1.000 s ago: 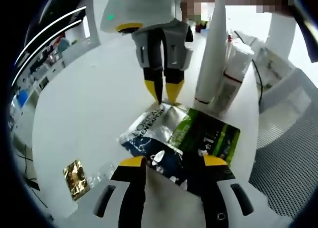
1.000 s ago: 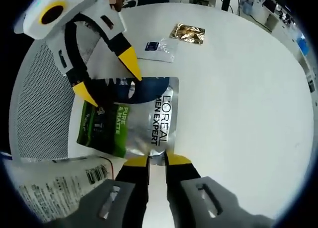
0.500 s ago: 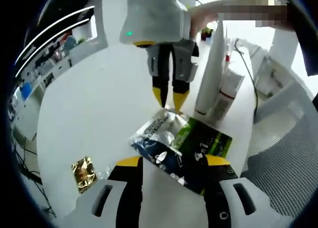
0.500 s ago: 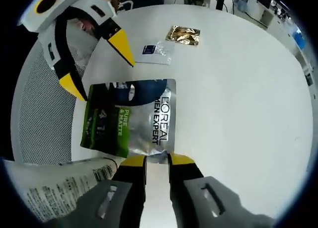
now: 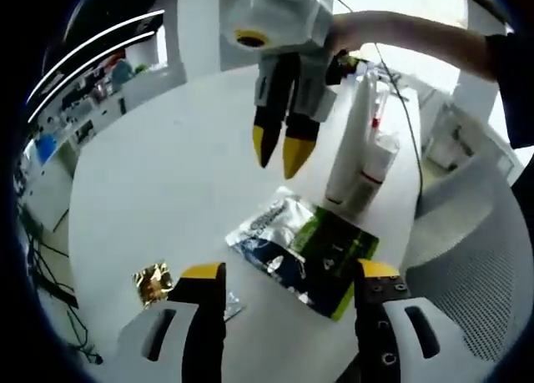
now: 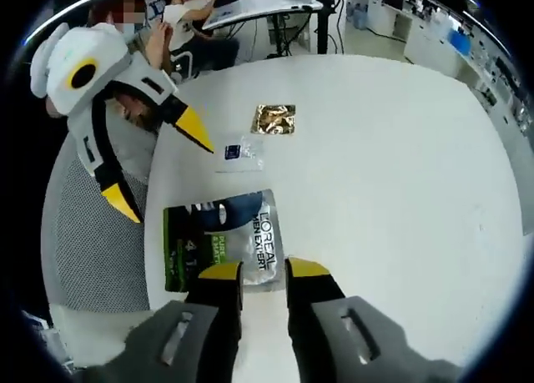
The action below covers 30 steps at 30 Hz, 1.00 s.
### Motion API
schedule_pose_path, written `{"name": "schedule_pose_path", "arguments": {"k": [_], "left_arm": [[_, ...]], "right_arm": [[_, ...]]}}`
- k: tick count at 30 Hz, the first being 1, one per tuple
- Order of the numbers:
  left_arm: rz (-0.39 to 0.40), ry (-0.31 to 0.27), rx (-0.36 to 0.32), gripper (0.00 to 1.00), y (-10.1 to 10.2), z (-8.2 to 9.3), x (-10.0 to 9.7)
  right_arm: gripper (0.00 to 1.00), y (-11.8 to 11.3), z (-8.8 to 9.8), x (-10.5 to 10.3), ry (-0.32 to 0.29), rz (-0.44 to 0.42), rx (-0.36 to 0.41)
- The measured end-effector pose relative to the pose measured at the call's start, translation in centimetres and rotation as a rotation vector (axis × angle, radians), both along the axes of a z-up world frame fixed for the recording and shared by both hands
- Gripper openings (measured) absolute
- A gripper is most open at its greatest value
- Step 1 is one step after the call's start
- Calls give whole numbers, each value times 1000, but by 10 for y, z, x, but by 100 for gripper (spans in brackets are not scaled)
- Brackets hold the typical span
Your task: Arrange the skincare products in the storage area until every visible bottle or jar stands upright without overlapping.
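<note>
Two flat sachets overlap on the white table: a silver L'Oreal sachet and a green sachet. Behind them two white tubes stand upright, side by side. My right gripper hangs above the silver sachet's far edge, its jaws a narrow gap apart with nothing between them. My left gripper is wide open, lifted off the table on the sachets' near side and holding nothing.
A gold sachet and a small clear sachet lie apart on the table. A grey mesh chair stands at the table's edge by the sachets. A person's arm reaches in.
Both grippers have risen and backed away from the sachets. The right gripper's tips have left the silver sachet's edge and stand a little wider. The sachets lie where they were.
</note>
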<state>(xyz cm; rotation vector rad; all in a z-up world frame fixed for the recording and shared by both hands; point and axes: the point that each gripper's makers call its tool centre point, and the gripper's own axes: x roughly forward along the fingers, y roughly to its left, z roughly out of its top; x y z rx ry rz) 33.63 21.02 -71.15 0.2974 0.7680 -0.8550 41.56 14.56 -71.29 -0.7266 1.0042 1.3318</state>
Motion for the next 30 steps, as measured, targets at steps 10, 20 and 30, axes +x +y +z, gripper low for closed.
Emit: {"name": "schedule_pose_path", "arguments": {"k": [10, 20, 30], "left_arm": [[36, -7, -19, 65, 13, 15, -2], [50, -21, -16, 69, 24, 29, -3], [83, -32, -24, 74, 36, 39, -5]], "right_arm": [[29, 16, 33, -20, -10, -23, 16], [48, 21, 64, -39, -46, 10, 32], [80, 1, 72, -61, -119, -12, -10]]}}
